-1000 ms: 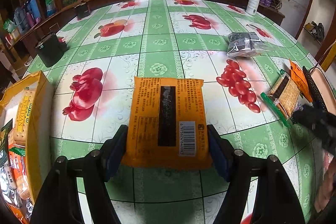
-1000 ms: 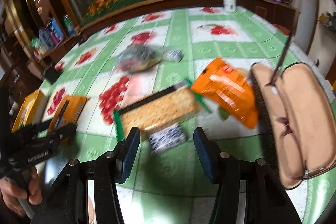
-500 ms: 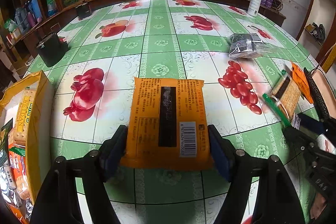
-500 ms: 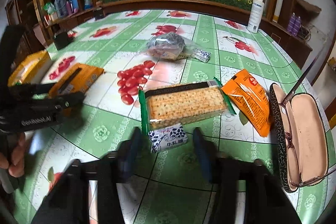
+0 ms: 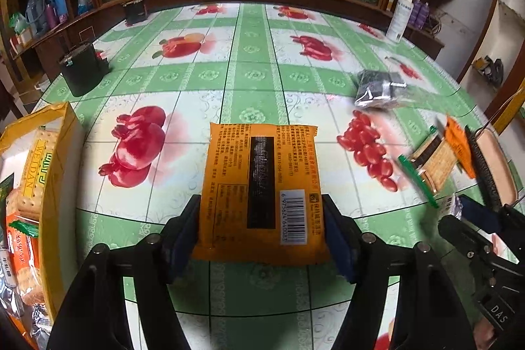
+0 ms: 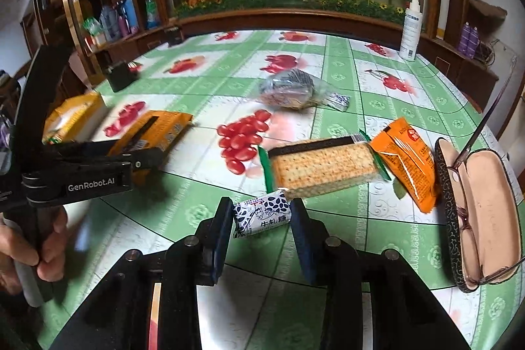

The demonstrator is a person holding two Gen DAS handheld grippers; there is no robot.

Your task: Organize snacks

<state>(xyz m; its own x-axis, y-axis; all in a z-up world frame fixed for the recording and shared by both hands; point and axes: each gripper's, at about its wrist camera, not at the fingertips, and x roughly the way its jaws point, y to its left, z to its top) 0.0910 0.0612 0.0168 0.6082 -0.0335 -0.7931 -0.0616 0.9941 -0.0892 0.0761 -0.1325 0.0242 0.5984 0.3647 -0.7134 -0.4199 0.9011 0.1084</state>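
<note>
Clamping orange packet (image 5: 262, 192) unchanged, left hand-held gripper (image 5: 262, 232), right hand-held gripper (image 6: 259, 218) newly pinching candy (image 6: 262, 214)

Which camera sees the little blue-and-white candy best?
The right wrist view: the candy sits large and sharp between the right gripper fingers, its print visible. The left wrist view shows only a blurred sliver near the right edge.

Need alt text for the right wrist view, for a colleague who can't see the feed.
The right tongs bracket a small white-and-navy candy on the green fruit-print tablecloth, pads at its sides. Just beyond lie a cracker pack, an orange snack packet and an open glasses case; at left, the left tongs hold an orange packet.
</note>
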